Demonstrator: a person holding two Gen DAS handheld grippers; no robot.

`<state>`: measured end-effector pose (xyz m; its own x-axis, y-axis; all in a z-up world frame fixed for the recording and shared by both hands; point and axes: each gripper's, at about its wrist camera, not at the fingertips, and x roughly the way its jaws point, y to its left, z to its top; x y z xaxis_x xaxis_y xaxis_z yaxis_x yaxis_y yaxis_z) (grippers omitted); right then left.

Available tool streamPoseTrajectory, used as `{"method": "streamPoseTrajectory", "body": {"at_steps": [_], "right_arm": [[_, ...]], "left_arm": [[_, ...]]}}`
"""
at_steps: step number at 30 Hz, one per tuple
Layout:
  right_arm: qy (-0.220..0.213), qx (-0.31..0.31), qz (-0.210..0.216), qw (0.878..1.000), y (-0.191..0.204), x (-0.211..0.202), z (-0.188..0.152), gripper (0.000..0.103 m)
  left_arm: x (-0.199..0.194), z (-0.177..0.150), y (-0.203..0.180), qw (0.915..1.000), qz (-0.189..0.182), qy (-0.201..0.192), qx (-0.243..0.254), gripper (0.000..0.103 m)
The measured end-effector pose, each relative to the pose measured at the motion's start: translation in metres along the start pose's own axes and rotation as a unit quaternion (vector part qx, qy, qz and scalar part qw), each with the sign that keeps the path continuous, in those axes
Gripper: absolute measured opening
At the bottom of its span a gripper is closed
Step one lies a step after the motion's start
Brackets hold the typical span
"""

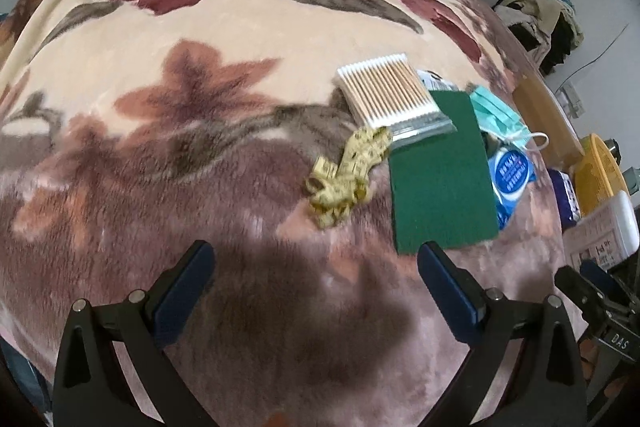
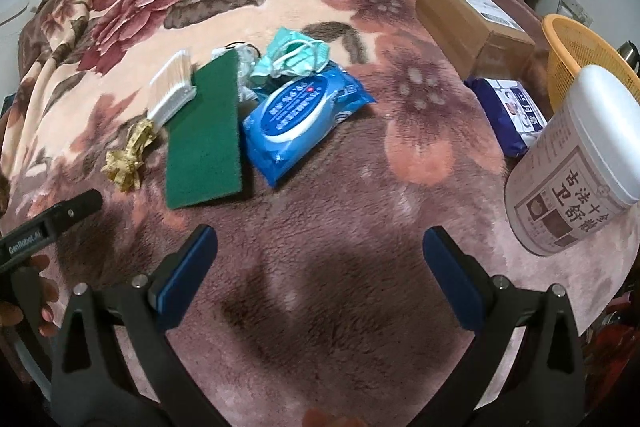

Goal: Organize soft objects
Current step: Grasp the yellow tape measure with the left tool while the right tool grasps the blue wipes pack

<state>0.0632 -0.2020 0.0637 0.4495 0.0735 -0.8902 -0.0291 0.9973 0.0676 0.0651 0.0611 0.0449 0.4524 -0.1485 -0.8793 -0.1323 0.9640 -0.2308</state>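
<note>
Soft objects lie in a loose cluster on the flowered blanket [image 2: 328, 211]: a crumpled tape measure [image 1: 347, 174], a bag of cotton swabs [image 1: 390, 91], a green scouring pad [image 1: 440, 171], a blue pack of wet wipes [image 2: 298, 121] and a bundle of teal face masks [image 2: 298, 57]. The swab bag rests partly on the pad; the masks touch the far end of the wipes pack.

Your left gripper [image 1: 316, 283] hovers over bare blanket short of the tape measure, fingers wide apart and holding nothing. Your right gripper [image 2: 320, 267] hovers short of the wipes pack, fingers likewise spread and empty.

Judged from this layout, no item is yet sorted; the step in hand is the approach to a first pick. An orange basket [image 2: 568, 51] stands at the right edge beside a cardboard box [image 2: 460, 15], a dark blue pack [image 2: 508, 107] and a white tub [image 2: 576, 179]; it is a likely destination.

For the next move, advance one gripper until its fingers straddle an item, then close. The tape measure and masks will likely trail loose ends, so grip them at the bulk.
</note>
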Motion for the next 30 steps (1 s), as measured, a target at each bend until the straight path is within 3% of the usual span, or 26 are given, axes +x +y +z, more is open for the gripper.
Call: {"method": "streamPoseTrajectory", "body": {"at_steps": [8,11,13,16,19,24,30], "right_arm": [[0.002,0.005,0.008,1.000,-0.009,0.010,0.005,0.103],[0.002,0.007,0.010,1.000,-0.011,0.016,0.012,0.103],[0.001,0.008,0.011,1.000,-0.011,0.020,0.017,0.103],[-0.002,0.007,0.012,1.000,-0.010,0.024,0.026,0.103],[-0.013,0.007,0.014,1.000,-0.010,0.026,0.041,0.103],[-0.031,0.007,0.010,0.999,-0.009,0.029,0.068,0.103],[0.000,0.032,0.028,0.999,-0.009,0.058,0.073,0.103]], "left_arm": [[0.031,0.028,-0.014,0.9997,0.012,0.004,0.019,0.087],[0.043,0.036,-0.022,0.9993,0.015,0.015,0.031,0.076],[0.053,0.038,-0.026,0.9985,0.020,0.031,0.040,0.042],[0.062,0.040,-0.028,0.9976,0.017,0.046,0.048,0.039],[0.054,0.045,-0.026,0.9986,0.010,0.025,0.045,0.032],[0.040,0.055,-0.016,0.9996,-0.004,0.001,0.026,0.032],[0.042,0.054,-0.008,0.9995,-0.015,0.008,0.025,0.032]]}}
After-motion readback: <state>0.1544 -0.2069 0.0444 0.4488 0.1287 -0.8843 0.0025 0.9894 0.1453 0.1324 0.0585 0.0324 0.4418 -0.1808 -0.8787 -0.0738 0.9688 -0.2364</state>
